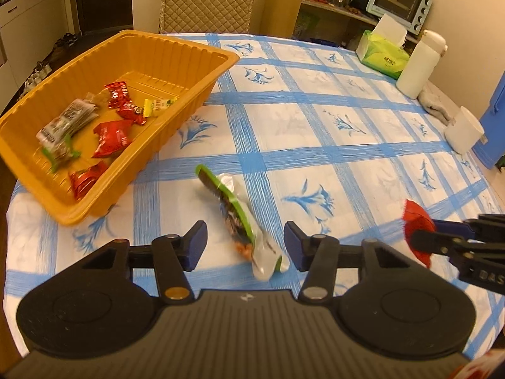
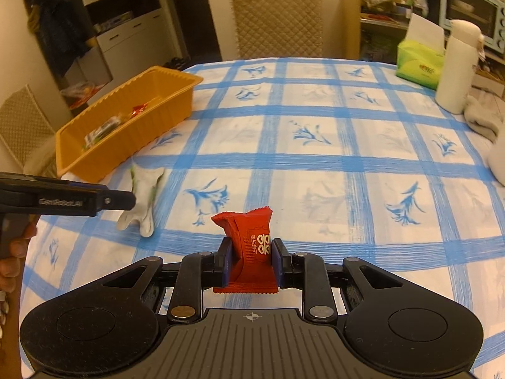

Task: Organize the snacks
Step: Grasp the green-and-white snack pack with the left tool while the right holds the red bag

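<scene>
An orange tray (image 1: 202,101) (image 2: 142,132) stands at the table's left and holds several wrapped snacks, red ones (image 1: 112,137) among them. A green and clear snack packet (image 1: 235,208) (image 2: 143,202) lies on the blue-checked tablecloth between the fingers of my left gripper (image 1: 244,241) (image 2: 121,200). The jaws stand apart; the packet's near end lies close by the right pad, and the left pad is well off it. My right gripper (image 2: 251,260) (image 1: 423,237) is shut on a red snack packet (image 2: 252,243) (image 1: 415,218), held upright above the table to the right of the left gripper.
At the far right stand a green tissue box (image 1: 382,53), a white bottle (image 1: 416,63), a grey cloth (image 1: 437,102) and a white cup (image 1: 464,129). A quilted chair (image 1: 208,0) sits behind the table. A hand (image 2: 15,252) holds the left gripper.
</scene>
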`<state>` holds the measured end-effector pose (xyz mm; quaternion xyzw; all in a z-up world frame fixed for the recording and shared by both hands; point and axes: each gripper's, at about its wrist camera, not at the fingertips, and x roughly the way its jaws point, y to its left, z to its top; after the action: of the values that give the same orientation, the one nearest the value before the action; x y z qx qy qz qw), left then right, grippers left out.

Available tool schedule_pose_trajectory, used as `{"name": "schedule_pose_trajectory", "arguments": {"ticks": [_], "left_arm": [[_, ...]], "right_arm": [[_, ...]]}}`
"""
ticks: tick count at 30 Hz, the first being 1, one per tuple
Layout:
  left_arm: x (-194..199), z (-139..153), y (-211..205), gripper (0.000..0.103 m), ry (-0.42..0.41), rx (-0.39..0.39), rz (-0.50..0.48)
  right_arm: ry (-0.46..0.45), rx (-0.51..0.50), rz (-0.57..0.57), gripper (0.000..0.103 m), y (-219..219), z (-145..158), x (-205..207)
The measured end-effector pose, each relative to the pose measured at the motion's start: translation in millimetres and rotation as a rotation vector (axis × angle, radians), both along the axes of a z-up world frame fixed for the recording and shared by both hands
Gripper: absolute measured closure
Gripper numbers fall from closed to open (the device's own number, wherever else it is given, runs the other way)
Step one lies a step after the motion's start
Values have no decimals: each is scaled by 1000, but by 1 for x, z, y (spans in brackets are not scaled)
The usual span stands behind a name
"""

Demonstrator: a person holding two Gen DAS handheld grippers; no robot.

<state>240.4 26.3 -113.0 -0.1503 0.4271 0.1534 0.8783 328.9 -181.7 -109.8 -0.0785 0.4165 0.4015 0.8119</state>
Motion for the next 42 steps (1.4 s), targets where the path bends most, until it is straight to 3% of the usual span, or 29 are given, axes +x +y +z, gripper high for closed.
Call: {"name": "schedule_pose_trajectory", "arguments": {"ticks": [12, 23, 42], "left_arm": [[31, -17, 7, 63, 65, 16, -12], [37, -22, 6, 81, 90, 28, -18], [7, 7, 0, 84, 28, 10, -14]], "right_arm": [[10, 7, -33, 77, -6, 0, 5], [9, 15, -30, 77, -5, 5, 8], [-6, 34, -13, 77, -2, 15, 2]]}}
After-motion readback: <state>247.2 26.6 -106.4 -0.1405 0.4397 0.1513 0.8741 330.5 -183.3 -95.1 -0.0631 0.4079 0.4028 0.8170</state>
